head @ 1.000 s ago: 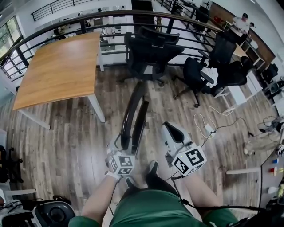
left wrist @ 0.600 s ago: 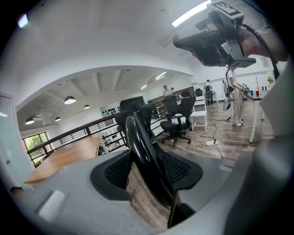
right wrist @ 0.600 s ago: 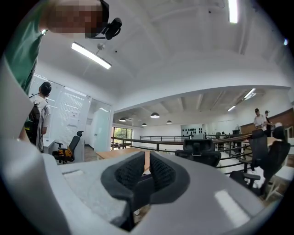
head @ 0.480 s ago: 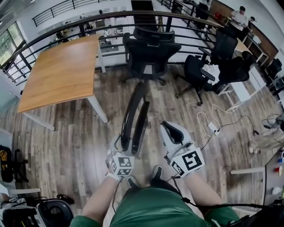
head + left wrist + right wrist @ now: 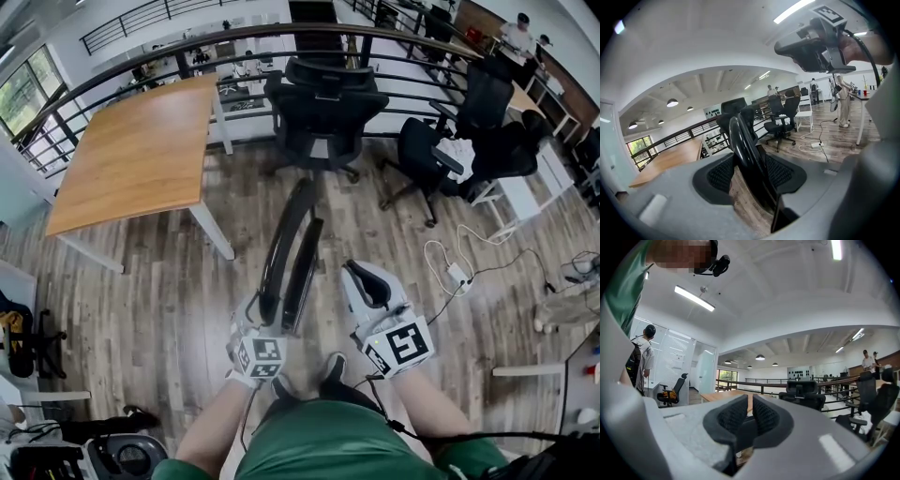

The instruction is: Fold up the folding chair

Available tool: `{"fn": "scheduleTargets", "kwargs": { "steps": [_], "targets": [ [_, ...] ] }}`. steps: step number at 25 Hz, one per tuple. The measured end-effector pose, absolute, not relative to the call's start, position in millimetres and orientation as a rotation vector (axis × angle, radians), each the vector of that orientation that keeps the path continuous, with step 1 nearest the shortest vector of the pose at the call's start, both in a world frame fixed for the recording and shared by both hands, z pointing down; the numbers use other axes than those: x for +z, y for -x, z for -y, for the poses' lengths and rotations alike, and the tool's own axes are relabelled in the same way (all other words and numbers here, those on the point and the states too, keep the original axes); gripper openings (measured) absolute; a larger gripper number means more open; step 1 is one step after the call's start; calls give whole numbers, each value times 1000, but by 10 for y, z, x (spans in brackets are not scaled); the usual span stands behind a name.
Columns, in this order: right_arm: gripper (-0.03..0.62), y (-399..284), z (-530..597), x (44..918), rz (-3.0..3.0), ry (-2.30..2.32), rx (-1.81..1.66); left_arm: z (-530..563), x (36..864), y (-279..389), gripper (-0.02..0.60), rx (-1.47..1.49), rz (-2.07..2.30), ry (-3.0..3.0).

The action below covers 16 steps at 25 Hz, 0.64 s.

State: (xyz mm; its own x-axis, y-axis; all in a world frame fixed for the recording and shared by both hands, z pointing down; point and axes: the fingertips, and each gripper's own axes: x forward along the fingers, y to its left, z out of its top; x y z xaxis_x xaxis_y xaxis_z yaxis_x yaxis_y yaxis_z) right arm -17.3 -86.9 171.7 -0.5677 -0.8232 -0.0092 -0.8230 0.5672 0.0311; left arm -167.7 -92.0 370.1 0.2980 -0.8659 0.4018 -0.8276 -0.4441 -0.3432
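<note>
Left hand-held gripper (image 5: 270,317) keeps pinching the flat folding chair (image 5: 291,244) pointing to 12 o'clock, right hand-held gripper (image 5: 367,279) stays pressed together, empty: nothing altered, so folding seems finished.

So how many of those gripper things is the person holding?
2. The left gripper grips the folded chair; the right gripper hangs beside it, shut and empty. None seem hidden.

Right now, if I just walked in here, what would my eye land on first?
The black folding chair, folded flat, is held upright in the middle by the left gripper. The right gripper hangs shut and empty beside it. Behind them, a wooden table sits at the left and black office chairs line the railing.
</note>
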Motion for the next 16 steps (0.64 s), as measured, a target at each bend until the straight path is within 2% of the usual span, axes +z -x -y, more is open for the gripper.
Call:
{"fn": "scheduleTargets", "kwargs": {
  "steps": [16],
  "targets": [
    [35,1,865,1709,2753,-1464,-100,920,3692,1613,220,-842,-1642,2450]
  ]
}}
